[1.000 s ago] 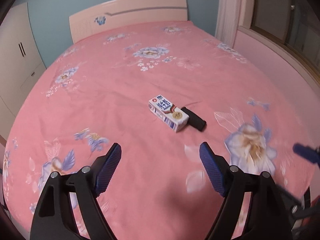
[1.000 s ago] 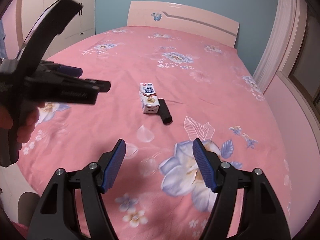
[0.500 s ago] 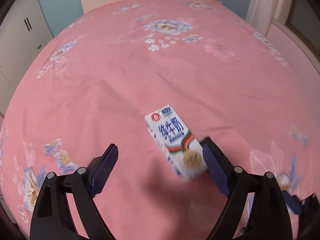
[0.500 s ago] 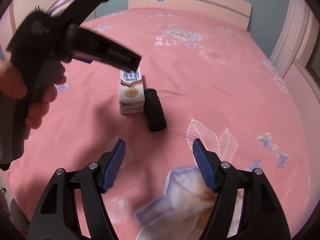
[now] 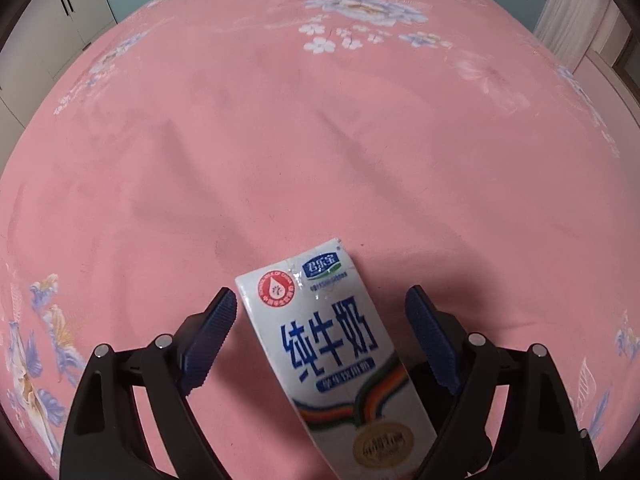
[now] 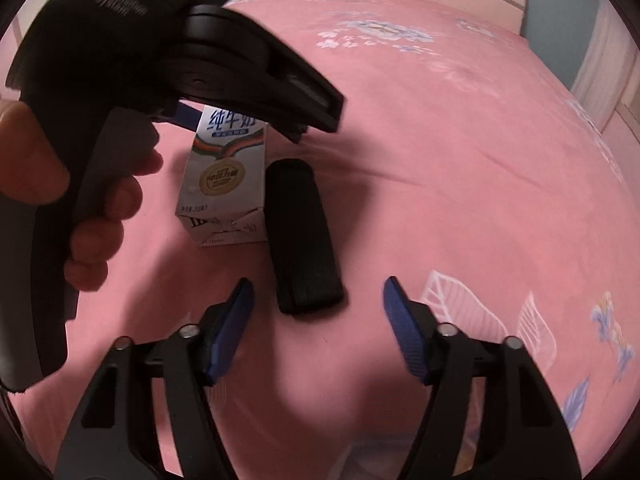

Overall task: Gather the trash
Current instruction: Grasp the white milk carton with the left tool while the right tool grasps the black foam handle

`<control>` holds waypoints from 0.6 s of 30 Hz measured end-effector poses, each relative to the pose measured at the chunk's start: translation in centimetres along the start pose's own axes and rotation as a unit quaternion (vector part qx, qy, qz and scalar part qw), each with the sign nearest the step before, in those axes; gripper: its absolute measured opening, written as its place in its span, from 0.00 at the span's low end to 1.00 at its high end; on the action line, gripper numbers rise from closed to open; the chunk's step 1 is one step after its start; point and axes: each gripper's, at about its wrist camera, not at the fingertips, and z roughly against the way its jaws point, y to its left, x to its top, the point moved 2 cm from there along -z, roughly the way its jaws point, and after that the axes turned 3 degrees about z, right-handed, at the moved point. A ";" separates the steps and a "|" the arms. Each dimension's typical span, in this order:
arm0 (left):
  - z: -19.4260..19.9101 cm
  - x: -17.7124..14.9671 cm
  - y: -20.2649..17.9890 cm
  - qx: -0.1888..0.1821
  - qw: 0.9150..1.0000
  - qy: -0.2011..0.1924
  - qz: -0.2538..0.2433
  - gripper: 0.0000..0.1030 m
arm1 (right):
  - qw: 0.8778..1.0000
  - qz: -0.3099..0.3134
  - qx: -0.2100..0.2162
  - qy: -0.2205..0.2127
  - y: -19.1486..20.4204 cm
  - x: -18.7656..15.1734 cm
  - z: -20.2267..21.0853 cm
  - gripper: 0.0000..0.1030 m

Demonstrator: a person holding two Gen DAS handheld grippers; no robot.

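My left gripper [image 5: 320, 320] has dropped over the milk carton [image 5: 340, 360], jaws apart straddling it, ready to clamp; my right gripper [image 6: 318, 312] hangs apart near the black roll [image 6: 300, 236].

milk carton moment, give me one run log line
left gripper: open, straddling milk carton | right gripper: open, near black roll | bedspread

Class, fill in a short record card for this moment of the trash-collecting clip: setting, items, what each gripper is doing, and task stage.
Setting: pink floral bedspread on a bed
Item 1: milk carton, lying flat, white with blue lettering
Item 2: black roll, lying right beside the carton
Left gripper: open, fingers either side of the carton, not closed on it
Right gripper: open, near the end of the black roll, holding nothing
Task stage: nothing picked up yet
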 end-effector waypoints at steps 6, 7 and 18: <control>-1.0 -0.4 0.9 -0.013 1.000 0.009 -0.010 0.59 | 1.000 0.025 -0.015 0.009 1.1 0.5 -0.9 0.33; -0.9 -0.5 0.9 -0.016 1.000 0.009 -0.017 0.48 | 1.000 0.022 -0.012 0.009 1.1 0.5 -0.8 0.33; 2.6 -3.2 5.1 -0.010 0.998 0.003 -0.069 0.47 | 1.000 0.020 -0.016 -0.001 3.4 -0.4 3.6 0.31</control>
